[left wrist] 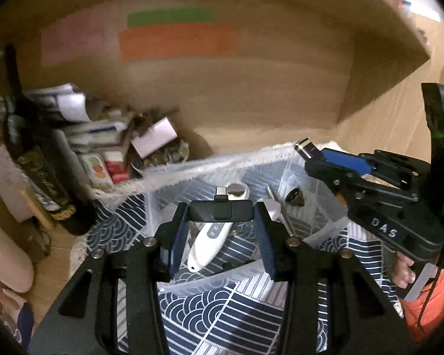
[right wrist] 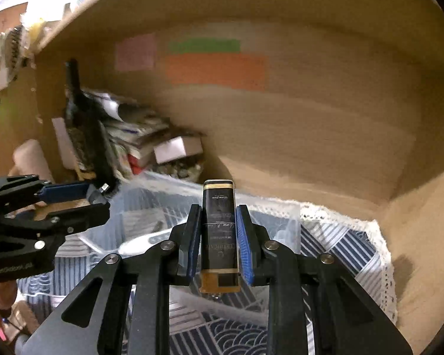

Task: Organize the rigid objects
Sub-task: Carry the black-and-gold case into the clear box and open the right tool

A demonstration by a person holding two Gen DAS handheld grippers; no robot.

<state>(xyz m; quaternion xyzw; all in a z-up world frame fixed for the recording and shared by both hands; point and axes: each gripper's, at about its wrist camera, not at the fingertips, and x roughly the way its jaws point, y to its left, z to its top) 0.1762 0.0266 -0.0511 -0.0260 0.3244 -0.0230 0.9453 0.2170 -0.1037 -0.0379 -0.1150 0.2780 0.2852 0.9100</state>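
My left gripper [left wrist: 222, 213] is shut on a small black USB-C adapter [left wrist: 222, 210], held over a clear plastic organizer tray [left wrist: 192, 174]. A white pen-shaped device [left wrist: 210, 245], a coin cell and a metal rod [left wrist: 281, 210] lie in the tray's compartments. My right gripper [right wrist: 218, 230] is shut on a black and gold lighter [right wrist: 219, 230], held upright above the same tray [right wrist: 281, 216]. The right gripper also shows in the left wrist view [left wrist: 316, 153], over the tray's far right corner. The left gripper shows in the right wrist view [right wrist: 97, 195].
The tray sits on a blue wave-patterned cloth [left wrist: 222, 304] with a lace edge inside a wooden cubby. A dark wine bottle [left wrist: 35, 162] and a pile of boxes and papers [left wrist: 109, 136] stand at the back left. Coloured sticky notes [left wrist: 177, 35] are on the back wall.
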